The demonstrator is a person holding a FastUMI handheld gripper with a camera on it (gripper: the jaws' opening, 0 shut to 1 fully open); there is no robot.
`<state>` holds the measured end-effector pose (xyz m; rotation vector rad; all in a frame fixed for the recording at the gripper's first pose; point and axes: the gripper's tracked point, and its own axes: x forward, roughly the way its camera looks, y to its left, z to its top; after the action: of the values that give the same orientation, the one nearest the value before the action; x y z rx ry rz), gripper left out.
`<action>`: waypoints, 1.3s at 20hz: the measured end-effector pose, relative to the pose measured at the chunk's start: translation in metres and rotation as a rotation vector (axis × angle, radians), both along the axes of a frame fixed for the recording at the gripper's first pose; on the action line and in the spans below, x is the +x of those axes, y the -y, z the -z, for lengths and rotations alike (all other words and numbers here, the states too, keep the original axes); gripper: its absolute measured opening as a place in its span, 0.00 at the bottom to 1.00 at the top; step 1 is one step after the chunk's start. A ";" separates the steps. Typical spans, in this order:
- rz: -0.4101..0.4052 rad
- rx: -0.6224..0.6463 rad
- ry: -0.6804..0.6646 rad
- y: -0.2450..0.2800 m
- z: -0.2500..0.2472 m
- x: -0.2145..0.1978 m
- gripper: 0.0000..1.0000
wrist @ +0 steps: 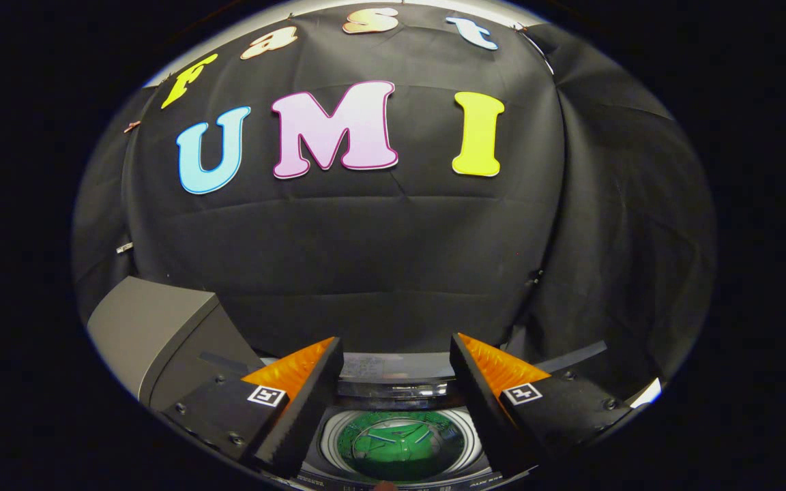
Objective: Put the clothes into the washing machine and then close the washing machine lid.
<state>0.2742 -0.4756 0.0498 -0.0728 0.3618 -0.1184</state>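
Gripper: I am holding my gripper (pixel 396 372) with its fingers spread wide and nothing between them.
Washing machine: I am looking down past the fingers into one top-loading washing machine (pixel 400 470), its round drum (pixel 400 443) lying open between and just below my fingertips.
Lid: one folded lid (pixel 393 389) is standing up beyond the drum.
Clothes: I am seeing green in the drum; cloth or reflection, I cannot tell.
Grey box: one grey box (pixel 154 327) is sitting left of the machine.

- Black cloth wall (pixel 393 259) hangs creased behind everything, pinned along its top edge.
- A second black cloth panel (pixel 625 225) drapes at the right side.
- A grey box-like cabinet (pixel 147 327) stands at the left.
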 end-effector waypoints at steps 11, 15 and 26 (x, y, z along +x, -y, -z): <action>0.010 0.025 -0.244 -0.002 0.104 -0.071 1.00; 0.033 0.040 -0.305 0.009 0.121 -0.089 1.00; -0.004 0.083 -0.013 -0.001 -0.030 -0.101 1.00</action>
<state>0.1727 -0.4746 0.0798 0.0080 0.3795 -0.0993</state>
